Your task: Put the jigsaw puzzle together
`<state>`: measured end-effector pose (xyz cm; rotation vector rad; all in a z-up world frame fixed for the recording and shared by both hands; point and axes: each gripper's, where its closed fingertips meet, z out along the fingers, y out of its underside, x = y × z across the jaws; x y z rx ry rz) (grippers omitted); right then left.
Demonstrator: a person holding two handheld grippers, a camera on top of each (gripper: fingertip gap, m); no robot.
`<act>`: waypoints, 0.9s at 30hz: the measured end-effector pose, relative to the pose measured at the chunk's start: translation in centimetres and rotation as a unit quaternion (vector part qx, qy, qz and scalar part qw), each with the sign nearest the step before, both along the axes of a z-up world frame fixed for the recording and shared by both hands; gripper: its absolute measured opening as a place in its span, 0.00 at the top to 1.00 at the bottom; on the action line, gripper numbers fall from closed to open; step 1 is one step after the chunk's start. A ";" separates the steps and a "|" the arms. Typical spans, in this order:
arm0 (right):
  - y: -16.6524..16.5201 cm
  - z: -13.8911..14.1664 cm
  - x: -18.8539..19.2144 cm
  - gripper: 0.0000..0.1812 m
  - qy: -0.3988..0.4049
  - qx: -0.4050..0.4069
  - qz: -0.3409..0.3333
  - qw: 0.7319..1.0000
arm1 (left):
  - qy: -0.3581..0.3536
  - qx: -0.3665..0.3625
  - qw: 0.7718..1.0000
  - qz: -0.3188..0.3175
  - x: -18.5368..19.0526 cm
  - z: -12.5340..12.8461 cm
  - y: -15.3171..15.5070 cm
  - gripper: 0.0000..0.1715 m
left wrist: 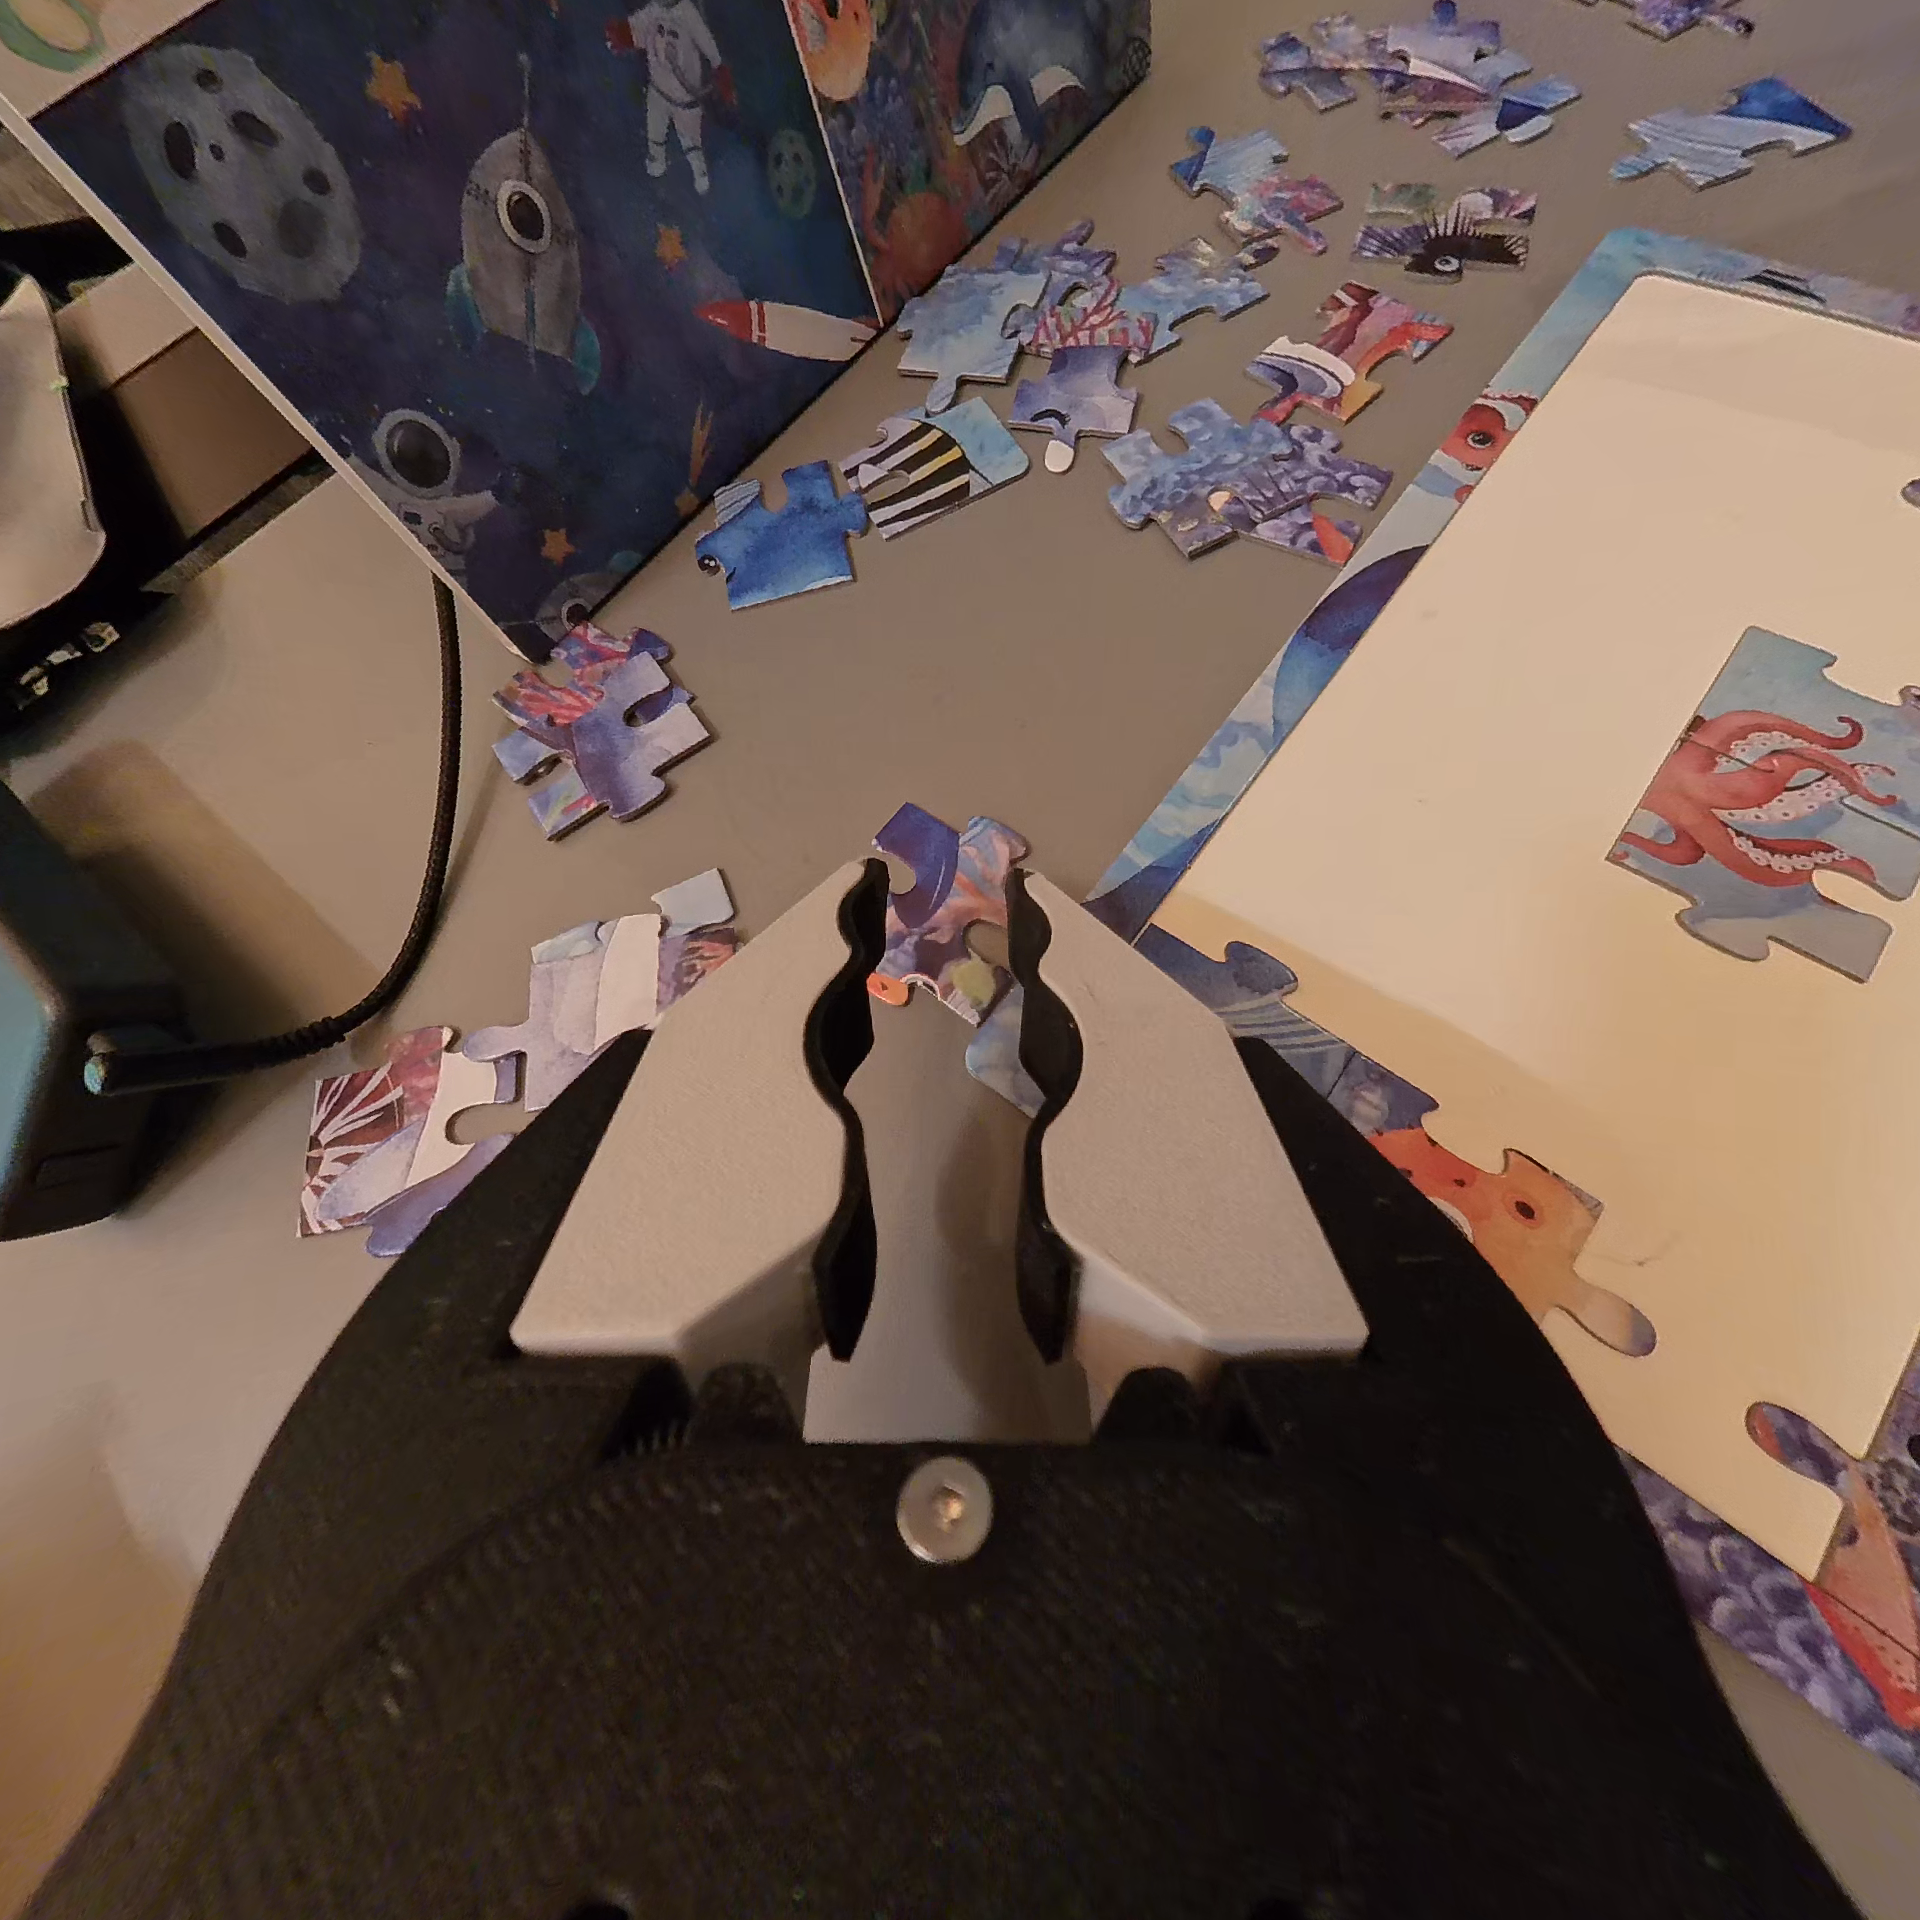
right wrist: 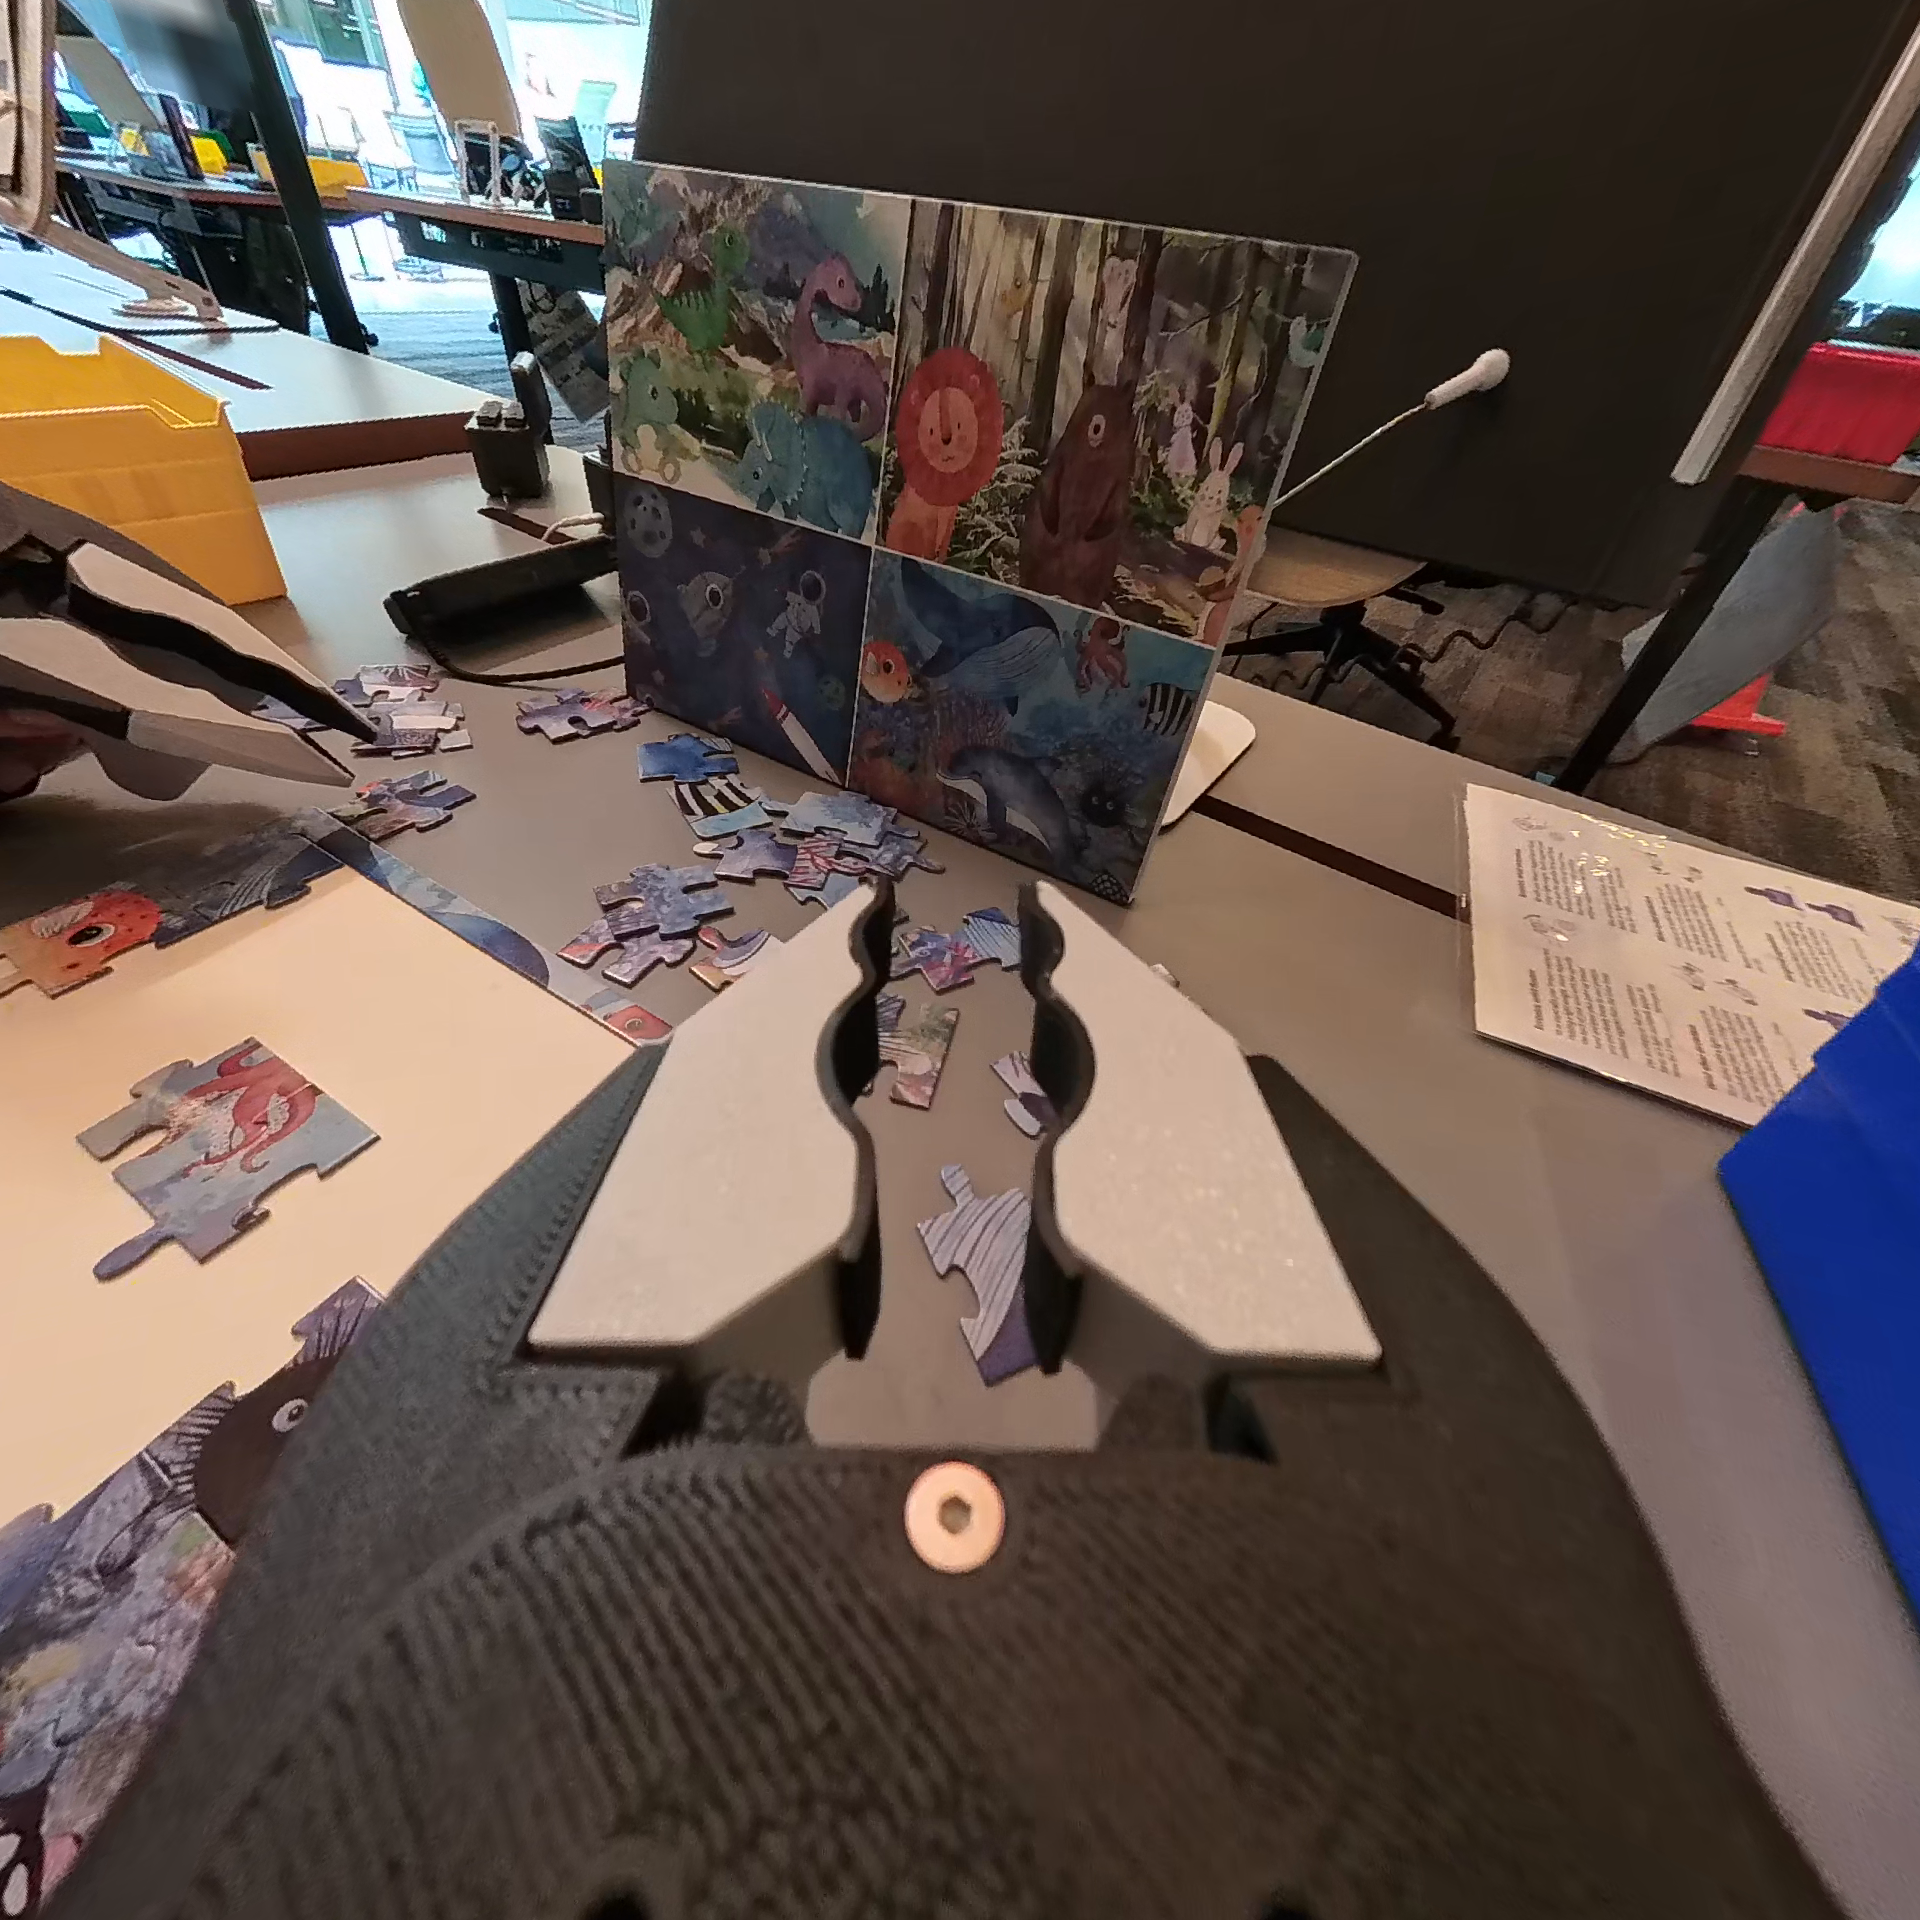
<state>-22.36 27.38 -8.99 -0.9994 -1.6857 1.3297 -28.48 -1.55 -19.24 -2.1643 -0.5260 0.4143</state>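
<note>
Place: open-plan office or lab workspace
Furniture: rows of long desks (right wrist: 436, 213) on black legs, a swivel chair (right wrist: 1340, 603), patterned carpet (right wrist: 1558, 665)
Divider: dark partition panel (right wrist: 1351, 156)
Clutter: yellow bin (right wrist: 135, 468), printed instruction sheet (right wrist: 1662, 935)

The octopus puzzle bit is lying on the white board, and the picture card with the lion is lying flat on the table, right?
Almost. The octopus piece does lie on the white board, but the picture card with the lion is not lying flat. It stands upright on the table, behind the loose pieces. The right wrist view shows this.
</note>
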 end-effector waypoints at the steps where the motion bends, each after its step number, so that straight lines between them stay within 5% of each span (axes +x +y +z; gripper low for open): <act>1: 0.0 0.0 0.0 0.87 0.000 -0.001 0.000 1.000 | 0.000 0.000 1.000 0.000 0.0 0.0 0.0 0.88; 27: 0.0 -0.2 -0.1 0.86 -0.006 -0.008 0.000 1.000 | 0.003 0.006 1.000 0.005 -0.2 0.2 -0.1 0.88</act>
